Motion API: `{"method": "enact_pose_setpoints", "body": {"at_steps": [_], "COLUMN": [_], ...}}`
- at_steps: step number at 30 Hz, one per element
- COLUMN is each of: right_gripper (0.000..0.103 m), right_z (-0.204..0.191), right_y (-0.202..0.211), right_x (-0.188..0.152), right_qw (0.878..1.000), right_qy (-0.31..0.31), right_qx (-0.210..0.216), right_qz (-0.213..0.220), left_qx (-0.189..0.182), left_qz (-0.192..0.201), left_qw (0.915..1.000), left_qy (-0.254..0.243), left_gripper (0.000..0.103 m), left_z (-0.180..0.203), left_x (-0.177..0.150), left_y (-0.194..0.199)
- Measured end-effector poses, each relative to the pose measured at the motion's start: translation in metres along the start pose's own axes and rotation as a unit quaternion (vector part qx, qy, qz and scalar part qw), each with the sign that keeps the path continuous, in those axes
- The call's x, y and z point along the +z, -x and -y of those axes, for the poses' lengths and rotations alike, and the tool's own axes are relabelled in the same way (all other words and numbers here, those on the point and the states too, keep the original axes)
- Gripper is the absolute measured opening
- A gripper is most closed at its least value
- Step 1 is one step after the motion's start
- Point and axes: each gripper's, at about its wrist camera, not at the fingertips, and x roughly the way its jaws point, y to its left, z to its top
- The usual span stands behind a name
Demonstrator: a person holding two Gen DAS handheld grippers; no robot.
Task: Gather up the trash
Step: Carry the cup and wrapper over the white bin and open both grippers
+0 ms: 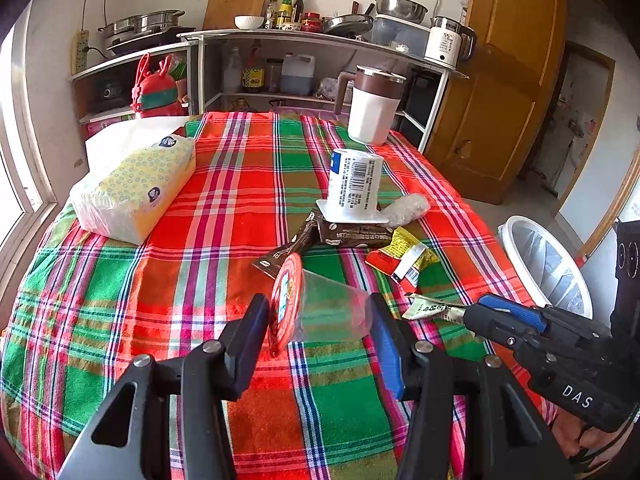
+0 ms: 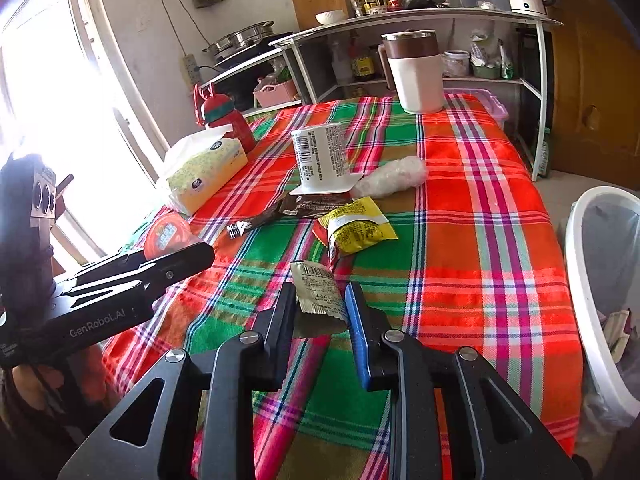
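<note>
Plaid tablecloth [image 1: 248,184]; bin [image 2: 576,264] interior half-hidden.

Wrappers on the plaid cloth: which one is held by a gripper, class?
The small silver wrapper, pinched between the right gripper's jaws. The yellow wrapper and the brown coffee wrapper lie free on the tablecloth.

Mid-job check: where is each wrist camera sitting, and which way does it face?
Left wrist: rides the left claw, faces across the plaid table to the shelves; clear cup between its fingers; the right claw shows at right.
Right wrist: rides the right claw, same heading; pinches a wrapper; the left claw shows at left.
Shared: white tub, yellow packet, bin.
</note>
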Motion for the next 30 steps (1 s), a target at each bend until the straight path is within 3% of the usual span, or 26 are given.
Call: {"method": "enact_pose_setpoints", "body": {"at_steps": [13,30], "right_gripper": [0.025,0.025], "right_z": [0.036,0.105], "right_y": [0.036,0.111], "right_x": [-0.003,-0.004], "right_qw": [0.998,0.987], "right_qy": [-0.044,-0.099], "right_qx": [-0.014,-0.079], "right_qz": [0.038,0.101], "left_qx": [-0.026,-0.100], "left_qz": [0.001,0.008], "left_qw": [0.9992,0.9881], "left_qy": [-0.031,-0.117], "left_gripper": [0.052,0.053], "left_z": [0.042,0.150], "left_x": [0.008,0.029], "left_y": [-0.002,-0.009]}}
